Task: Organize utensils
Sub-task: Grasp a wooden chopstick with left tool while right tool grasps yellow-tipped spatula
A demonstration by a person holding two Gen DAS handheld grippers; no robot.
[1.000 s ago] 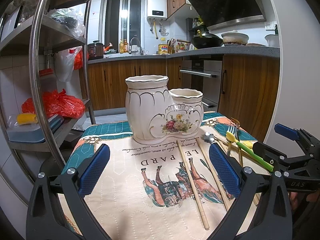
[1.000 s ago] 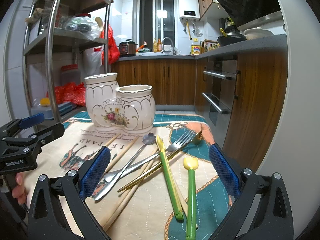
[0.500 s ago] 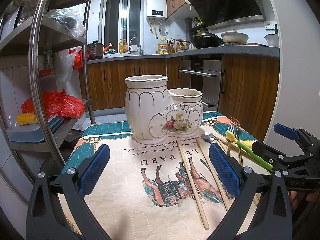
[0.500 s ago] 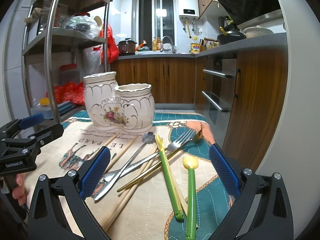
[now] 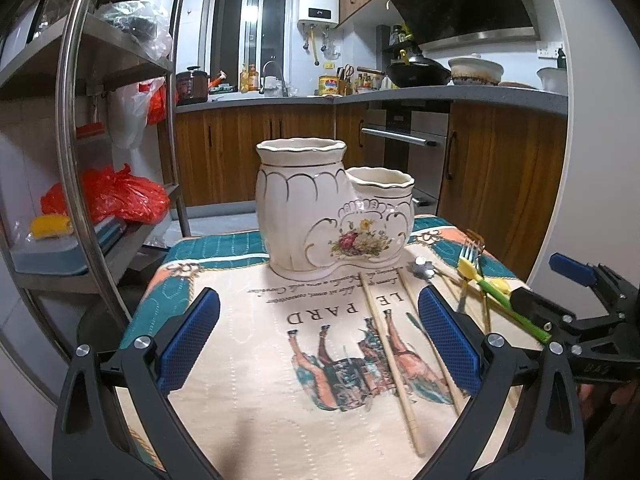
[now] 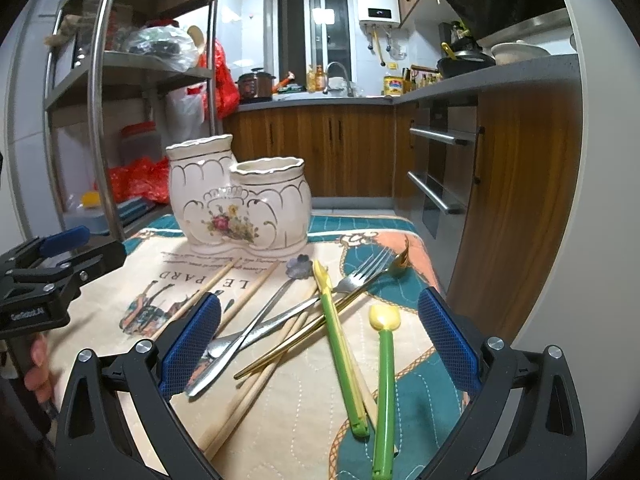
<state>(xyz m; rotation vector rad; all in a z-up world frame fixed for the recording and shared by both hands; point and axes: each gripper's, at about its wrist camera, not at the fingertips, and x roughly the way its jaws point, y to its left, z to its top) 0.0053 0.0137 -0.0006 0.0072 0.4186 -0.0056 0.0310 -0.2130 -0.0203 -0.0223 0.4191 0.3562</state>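
The right wrist view lays out the whole pile of utensils, which the left wrist view shows only at its right edge: a silver fork, a butter knife crossing it, a gold-coloured utensil, a small spoon with a flower-shaped end, a green-and-yellow handled piece and a green stick with a yellow tulip-shaped tip. All lie loose and crossed on the cloth, to the right of the ceramic holder. The left wrist view instead shows the two wooden chopsticks clearly, lying side by side and running from the foot of the holder toward the camera.

The white ceramic utensil holder, with two joined cups, gold trim and a flower motif, stands upright at the far end of the desk. The desk is covered by a quilted tablecloth printed with horses and lettering, teal at the border. Around it is a kitchen: a steel shelf rack on the left with a red plastic bag, wood-fronted cabinets, a built-in oven, a wall-mounted water heater.

The left gripper hovers above the cloth with its blue-padded fingers spread wide, holding nothing. The right gripper hangs over the utensil pile, fingers likewise wide apart and touching nothing.
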